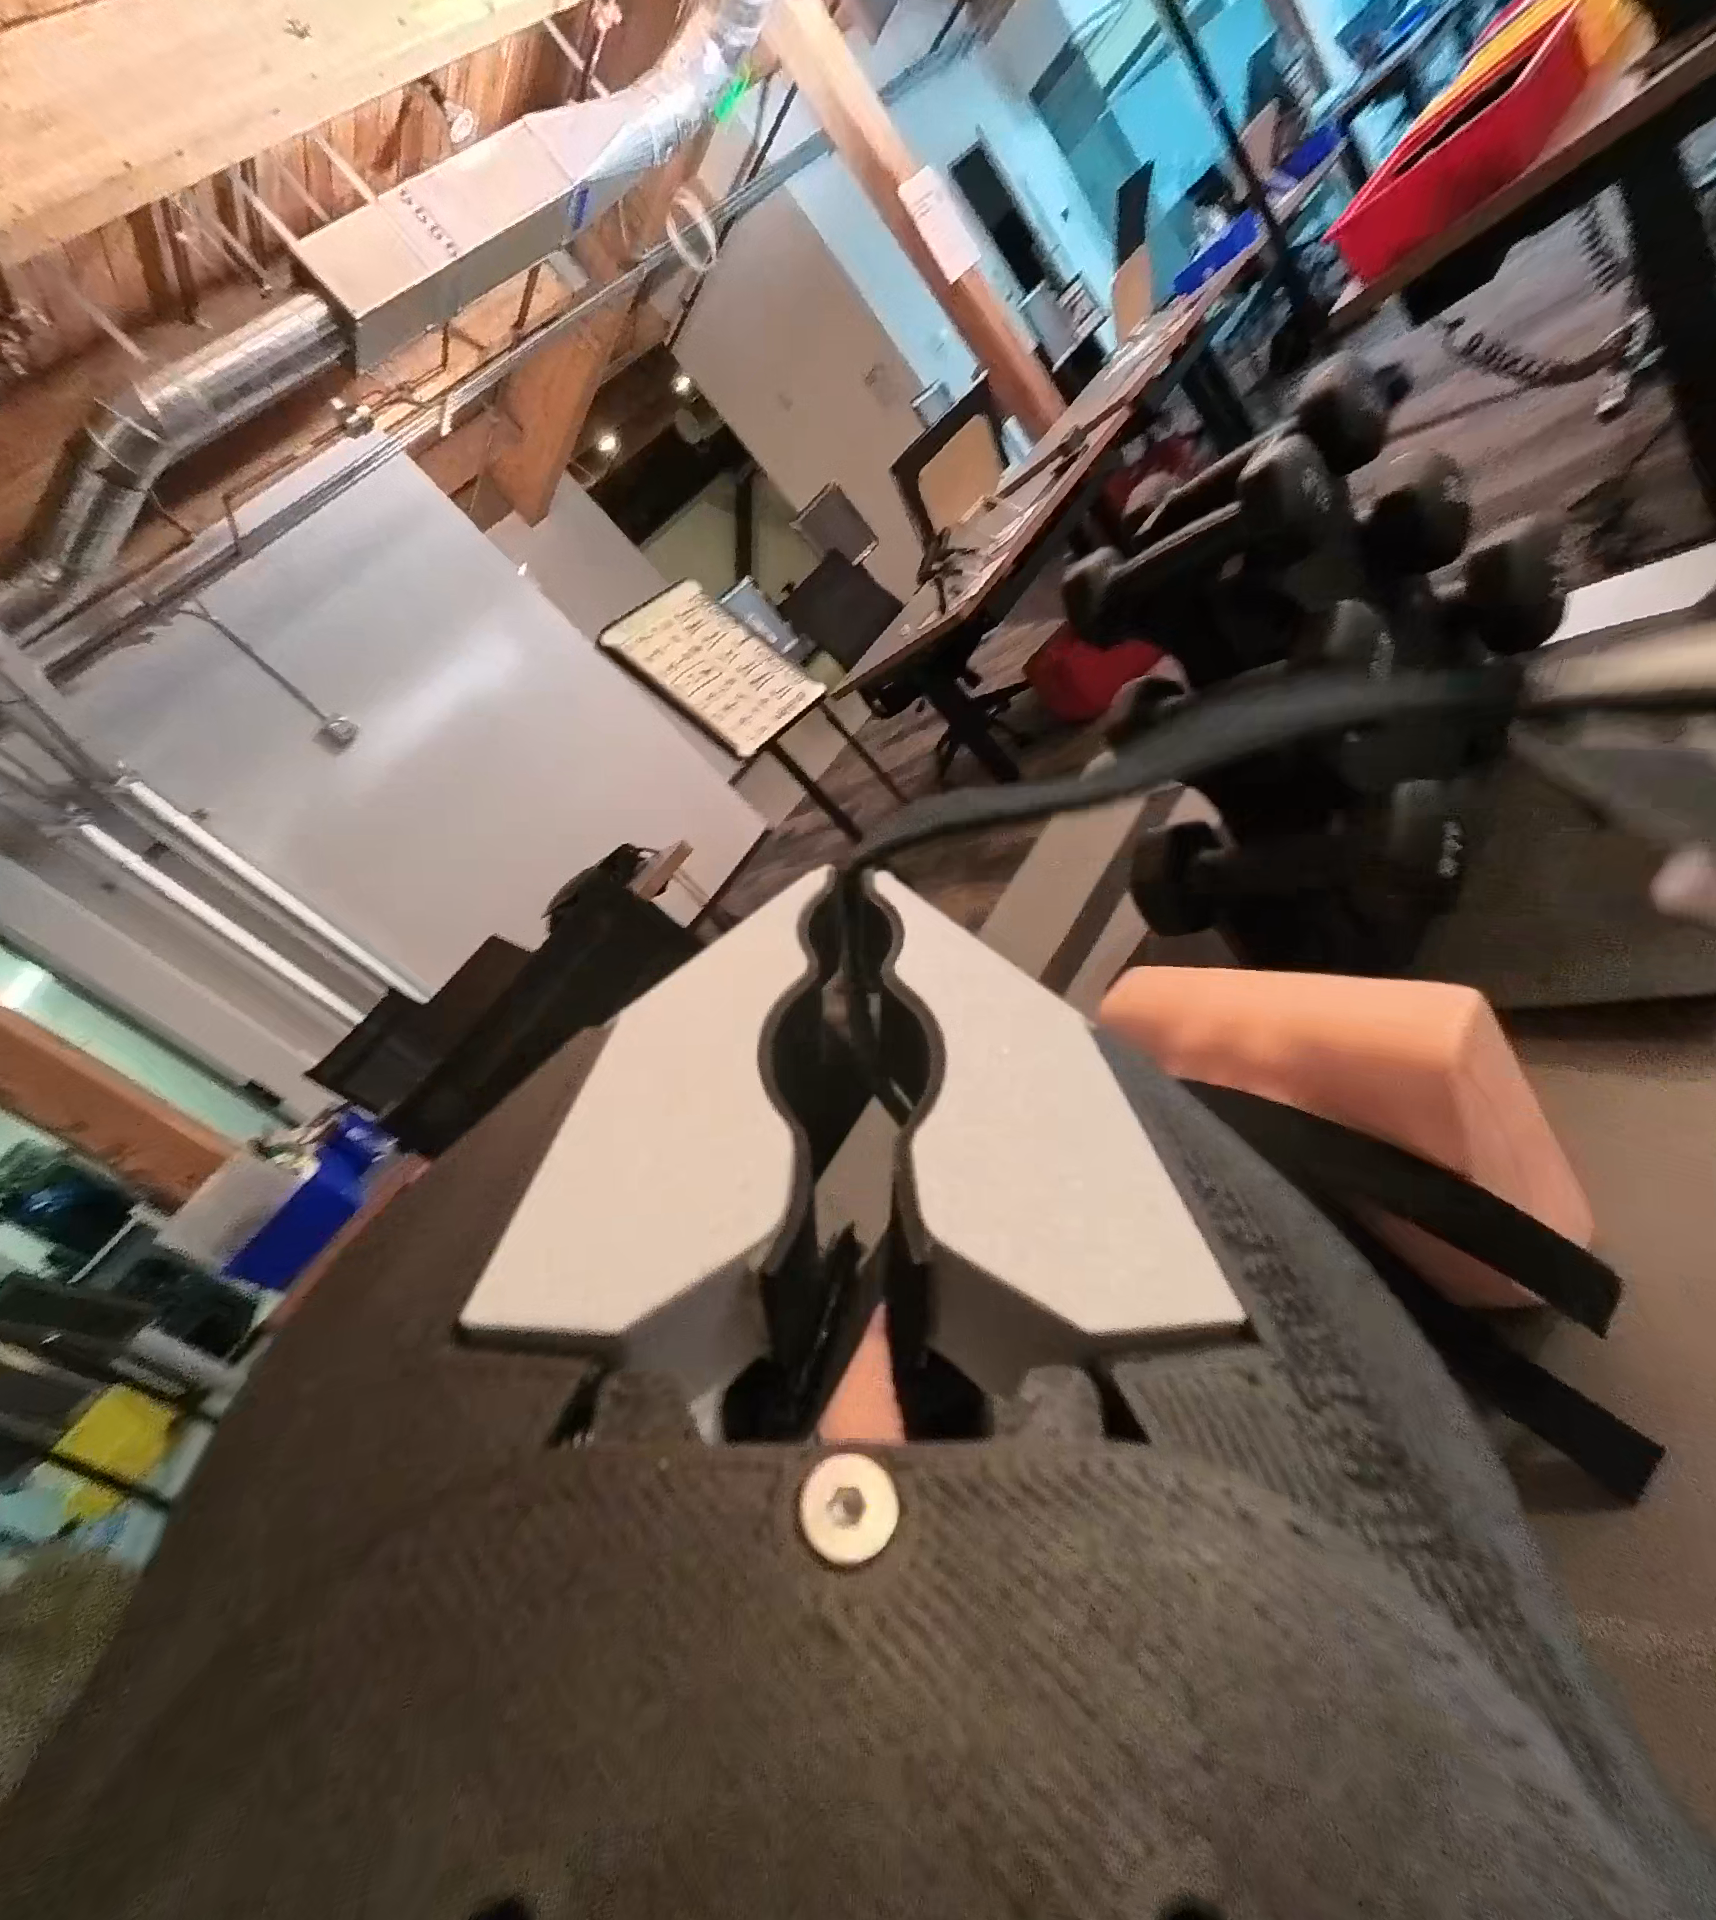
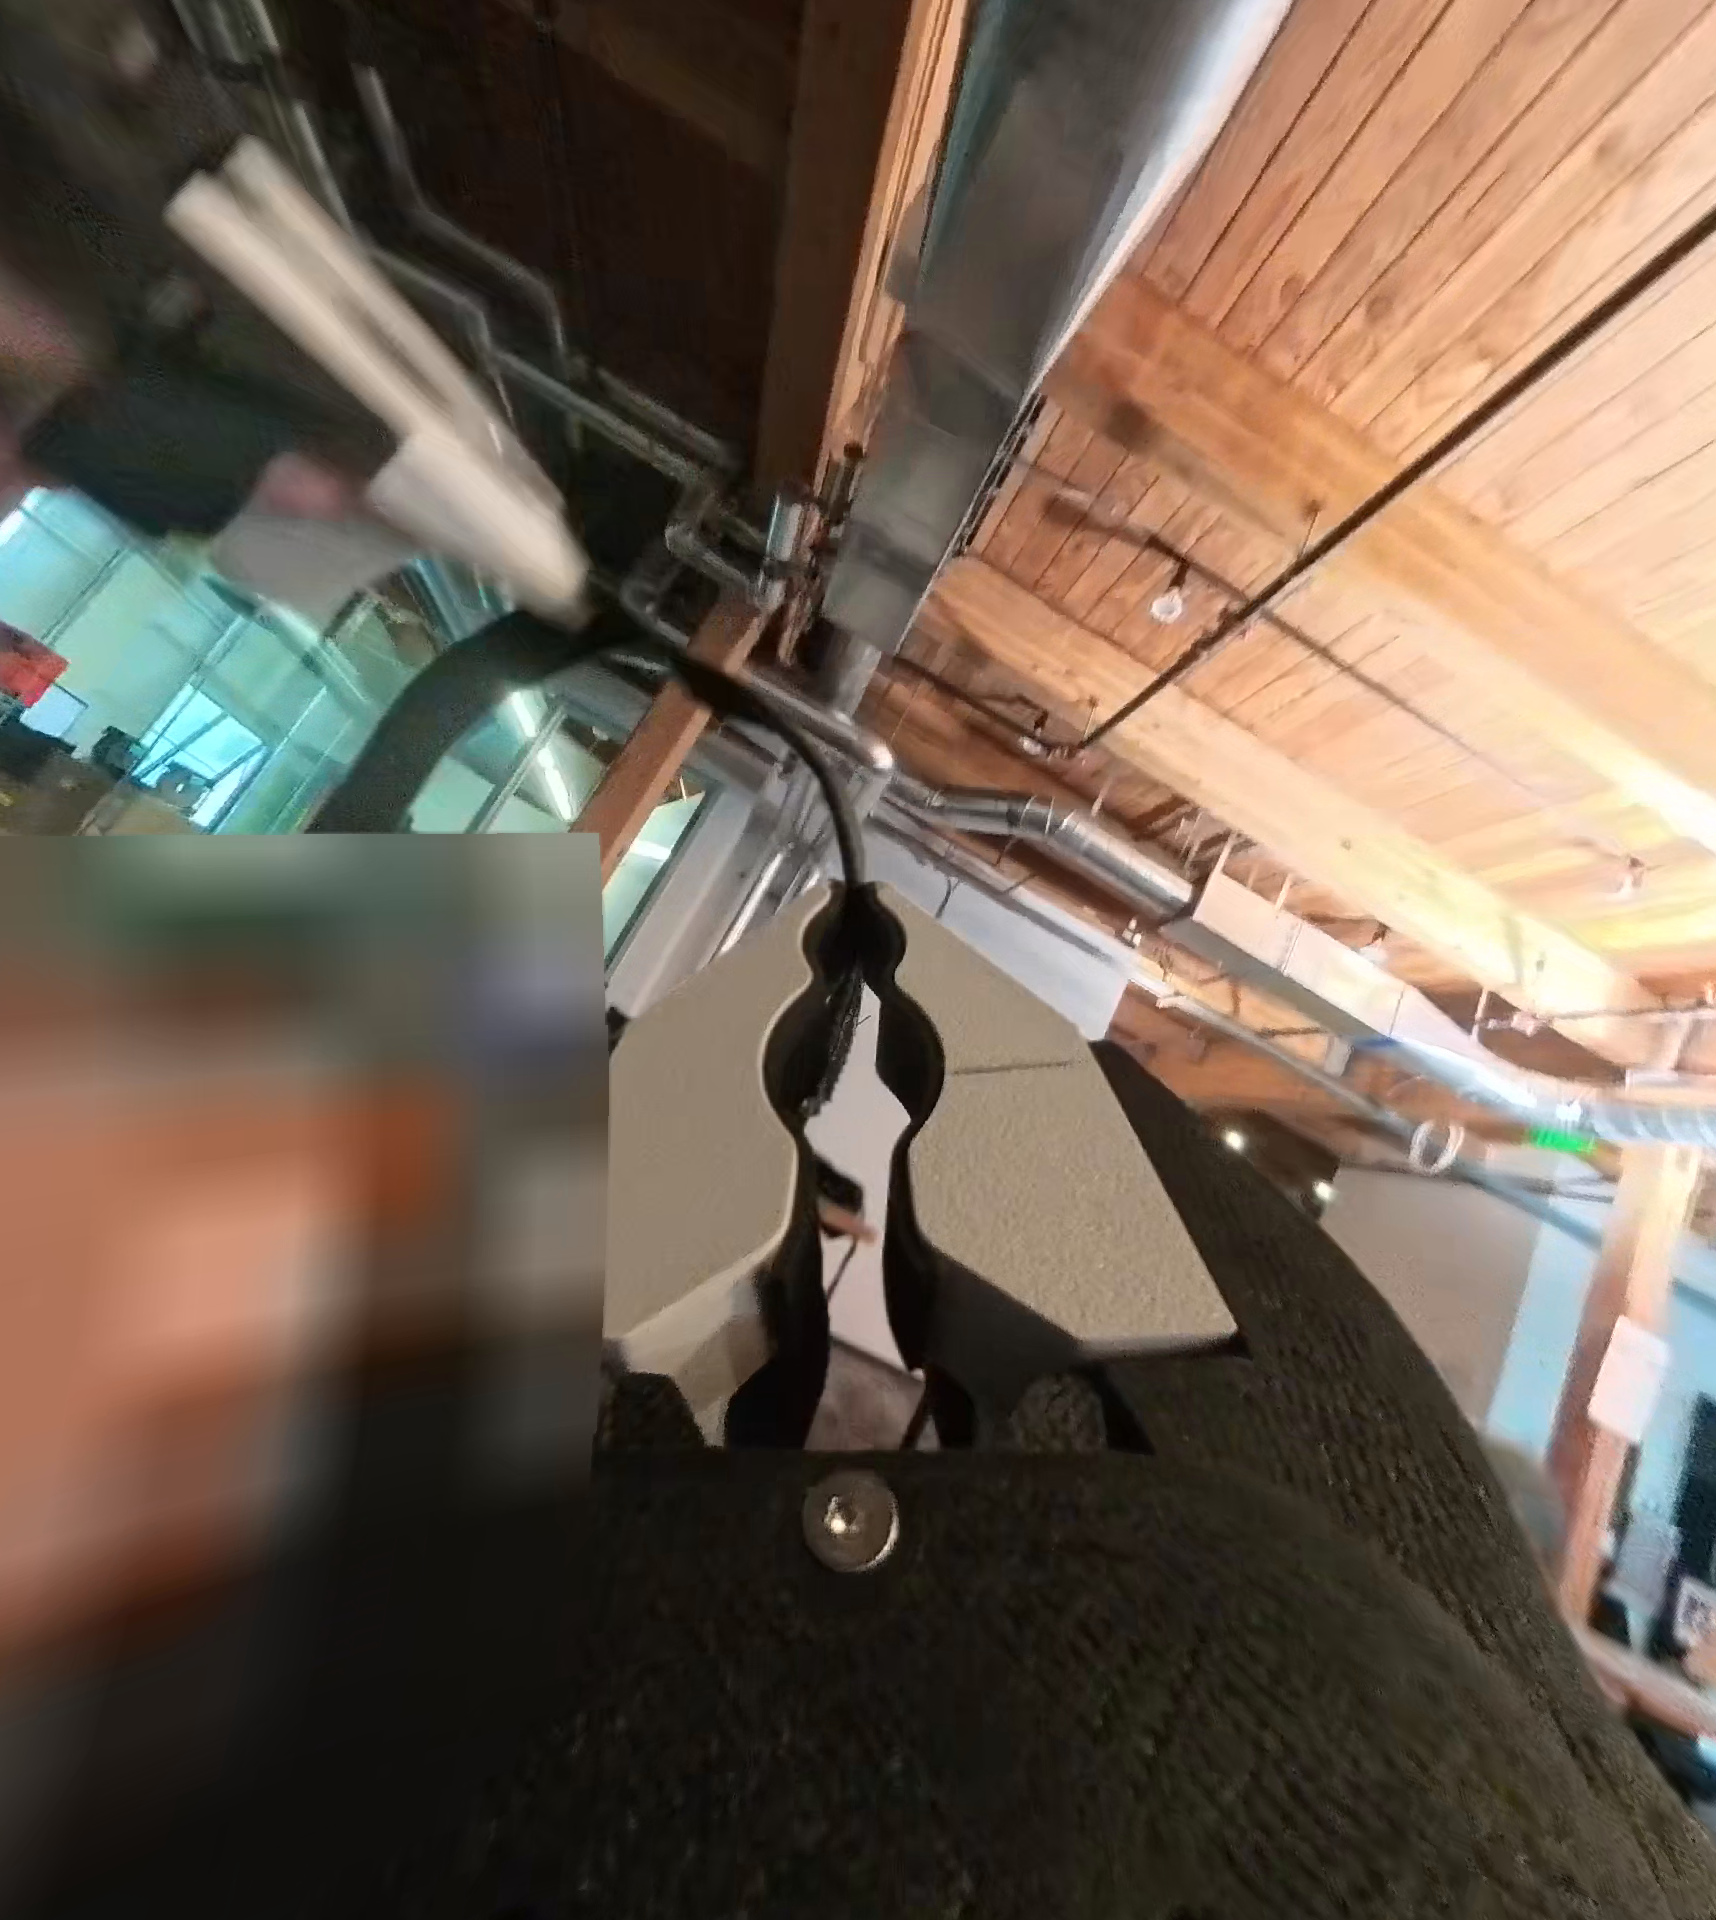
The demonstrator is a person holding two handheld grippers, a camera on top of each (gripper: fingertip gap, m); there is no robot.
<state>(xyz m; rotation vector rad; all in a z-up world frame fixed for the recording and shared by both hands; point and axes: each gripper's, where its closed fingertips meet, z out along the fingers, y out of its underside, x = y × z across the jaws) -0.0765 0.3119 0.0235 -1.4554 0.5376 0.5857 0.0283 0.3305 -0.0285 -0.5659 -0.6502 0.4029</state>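
Looking at the room first: it's a big open workshop with a wooden plank ceiling (image 2: 1405,343), silver ducting (image 1: 438,249) and grey carpet (image 1: 1664,1299). Both cameras are tilted hard, so everything sits at an angle.

The left wrist view has the floor stuff: a pile of black dumbbells (image 1: 1353,582), a peach-coloured block (image 1: 1353,1101) just right of the gripper, long desks (image 1: 1030,488), a red bin (image 1: 1456,156) on a table top right, blue bins (image 1: 314,1205) on the left, and a stand holding a chart board (image 1: 719,665). The chart has rows of small print, and there's a paper notice on a wooden post, all too small to make out.

The left gripper (image 1: 852,883) has its grey fingers (image 1: 688,1122) pinched together at the tips on a black strap (image 1: 1145,758), which arcs off to the right towards the blurry other gripper at the frame edge.

The right wrist view points up, so it's mostly ceiling, pipes and windows, none of the floor clutter. A mosaic patch covers its lower left. The right gripper (image 2: 859,894) is likewise clamped at the tips on the same strap (image 2: 833,800), which curves up and left to the left gripper (image 2: 563,592), smeared with motion blur.
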